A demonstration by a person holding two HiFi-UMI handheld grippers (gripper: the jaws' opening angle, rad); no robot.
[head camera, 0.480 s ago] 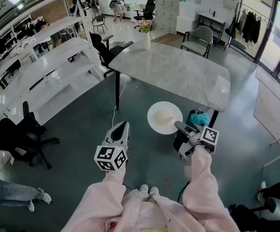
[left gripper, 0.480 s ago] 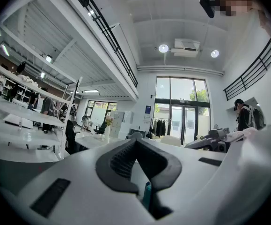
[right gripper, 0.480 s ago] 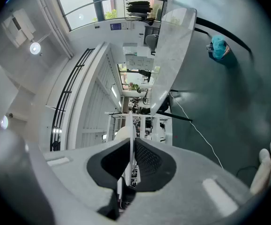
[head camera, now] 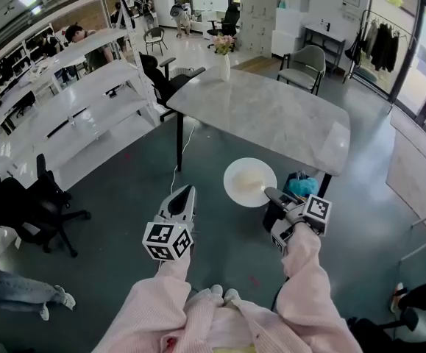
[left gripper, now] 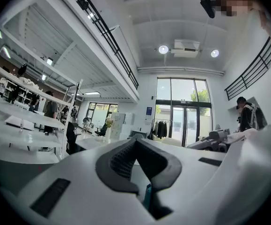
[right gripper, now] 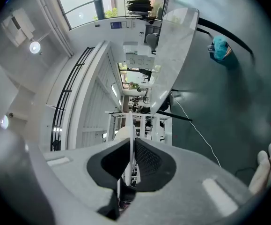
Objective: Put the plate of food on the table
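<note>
A white plate (head camera: 249, 181) with a pale heap of food hangs over the dark floor, just short of the marble table's (head camera: 271, 109) near edge. My right gripper (head camera: 270, 193) is shut on the plate's near rim. In the right gripper view the plate (right gripper: 131, 135) shows edge-on, pinched between the dark pads of that gripper (right gripper: 131, 146). My left gripper (head camera: 187, 191) hovers to the plate's left, shut and holding nothing. In the left gripper view its tips (left gripper: 136, 142) meet with nothing between them.
A vase of flowers (head camera: 223, 54) stands at the table's far end. A teal object (head camera: 301, 184) lies on the floor by the table leg. White shelving (head camera: 73, 101) and a black office chair (head camera: 29, 204) are at the left, a grey chair (head camera: 302, 61) behind the table.
Both grippers and the plate stay almost where they were. A person behind the shelving at the back left has come into view.
</note>
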